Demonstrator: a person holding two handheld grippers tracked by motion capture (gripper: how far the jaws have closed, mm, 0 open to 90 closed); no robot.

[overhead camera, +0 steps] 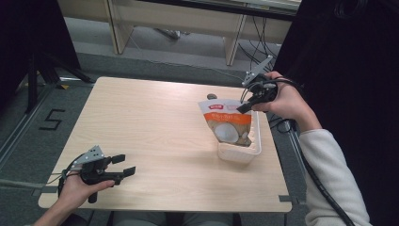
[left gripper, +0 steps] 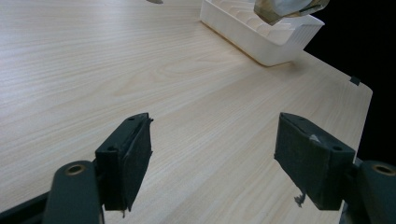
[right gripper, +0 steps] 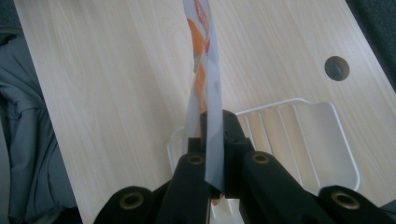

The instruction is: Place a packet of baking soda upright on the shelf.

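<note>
**Pouch held over the white tray**

Pouch (overhead camera: pixel 227 123), a flat snack bag printed orange and white, hung upright above the white tray (overhead camera: pixel 256 141) at the right side of the table (overhead camera: pixel 150 122), its lower end down inside the tray or just over it; which of the two could not be told from the high view. The right gripper (overhead camera: pixel 244 108) had its jaws clenched on the bag's top edge, and in the right gripper view the thin film ran edge-on straight up between the two closed black jaws, with the ribbed tray floor (right gripper: pixel 299 140) showing beside and beneath it. A round cable hole (right gripper: pixel 336 68) sat in the tabletop beyond the tray.

By the look of it, the step in hand was setting the pouch into the tray, and it was well along. The next move would call for lowering the bag until the tray bore its weight, tipping it so that it would lie flat or lean on a wall, and only then letting the jaws part, since a bag freed while upright could topple over the rim.

Near the table's front left corner, well apart from the tray, the left gripper (overhead camera: pixel 123 165) hovered with its jaws spread wide and nothing between them.
</note>
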